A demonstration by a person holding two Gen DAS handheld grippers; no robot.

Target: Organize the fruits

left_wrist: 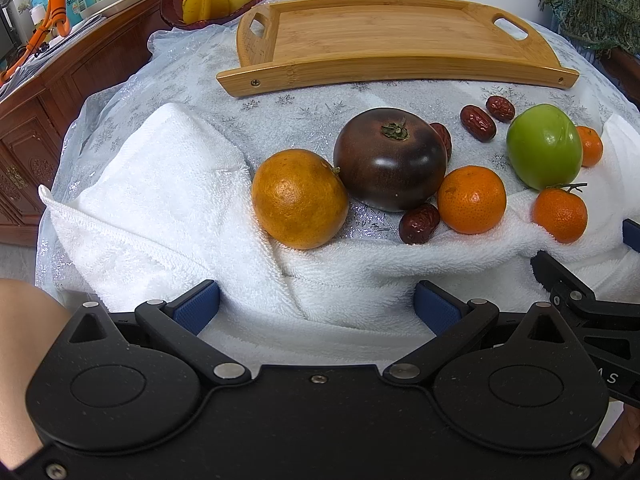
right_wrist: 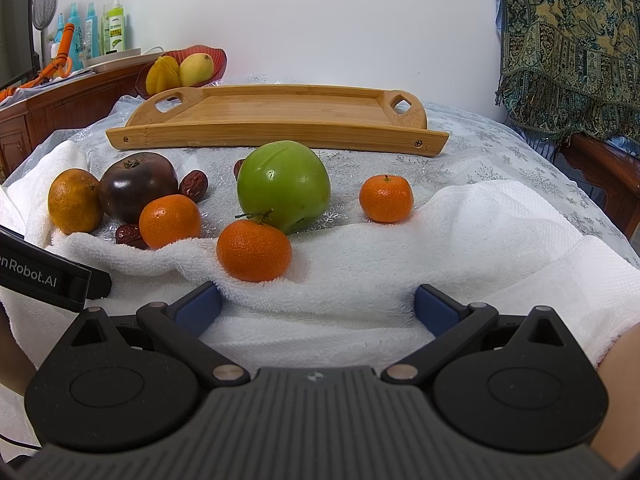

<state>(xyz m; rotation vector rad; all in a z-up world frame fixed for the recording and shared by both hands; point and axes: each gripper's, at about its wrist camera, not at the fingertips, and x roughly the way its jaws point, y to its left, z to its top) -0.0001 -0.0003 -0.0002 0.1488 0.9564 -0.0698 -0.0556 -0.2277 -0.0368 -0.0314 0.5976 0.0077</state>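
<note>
White towel (right_wrist: 360,280) w/ fruit, "Robot.AI" on left tool (left_wrist: 316,300); both tools, incl. right tool (right_wrist: 318,300), fingers apart, empty.

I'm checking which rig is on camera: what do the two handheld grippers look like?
Both are matte black with round pivot housings, silver pins and blue textured pads on the fingers. The left gripper has a smooth flat body; the right gripper has a ribbed grey body. From the right wrist view, the left one's side carries white lettering ending "nRobot.AI". No sleeves show.

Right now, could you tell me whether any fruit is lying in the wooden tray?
No, the wooden tray shows only bare wood; the green fruit sits on the cloth in front.
</note>
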